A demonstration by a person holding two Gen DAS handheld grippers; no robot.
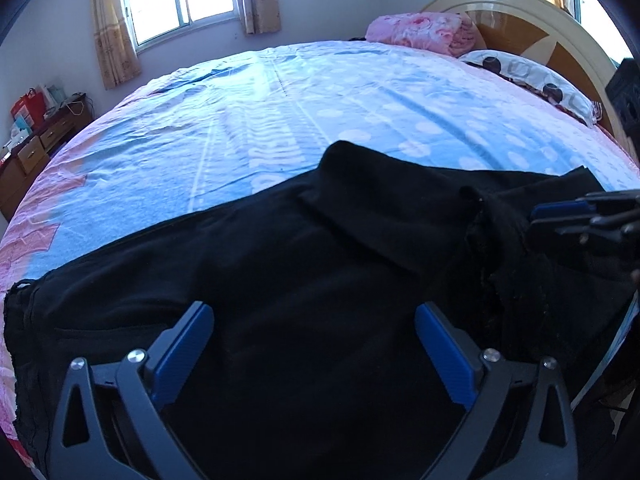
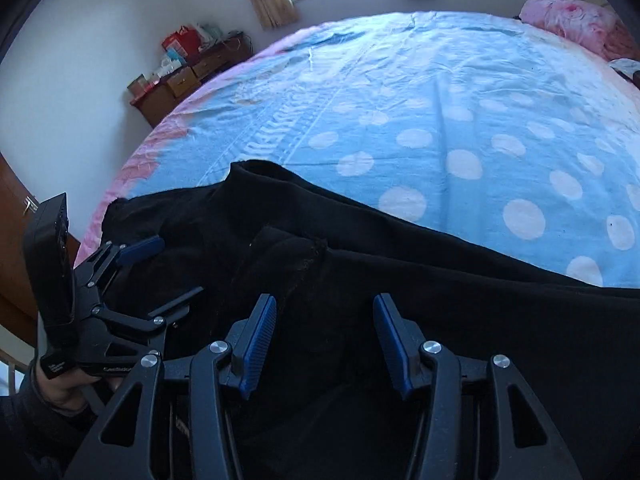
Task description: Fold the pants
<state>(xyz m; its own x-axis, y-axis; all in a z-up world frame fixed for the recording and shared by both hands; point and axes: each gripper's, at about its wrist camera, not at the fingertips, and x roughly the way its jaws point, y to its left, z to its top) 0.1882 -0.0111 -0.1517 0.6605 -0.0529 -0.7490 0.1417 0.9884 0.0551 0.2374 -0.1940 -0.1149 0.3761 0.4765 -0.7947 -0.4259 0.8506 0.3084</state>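
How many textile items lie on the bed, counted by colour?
Black: 1, the black fabric pants
Pink: 1, the pink floral folded blanket
White with dark spots: 1, the spotted pillow
Total: 3, on the blue dotted bedsheet

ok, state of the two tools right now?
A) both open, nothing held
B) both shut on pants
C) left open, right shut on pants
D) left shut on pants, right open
A: the left tool and right tool both show blue pads spread apart over the black pants, with no cloth pinched between them.
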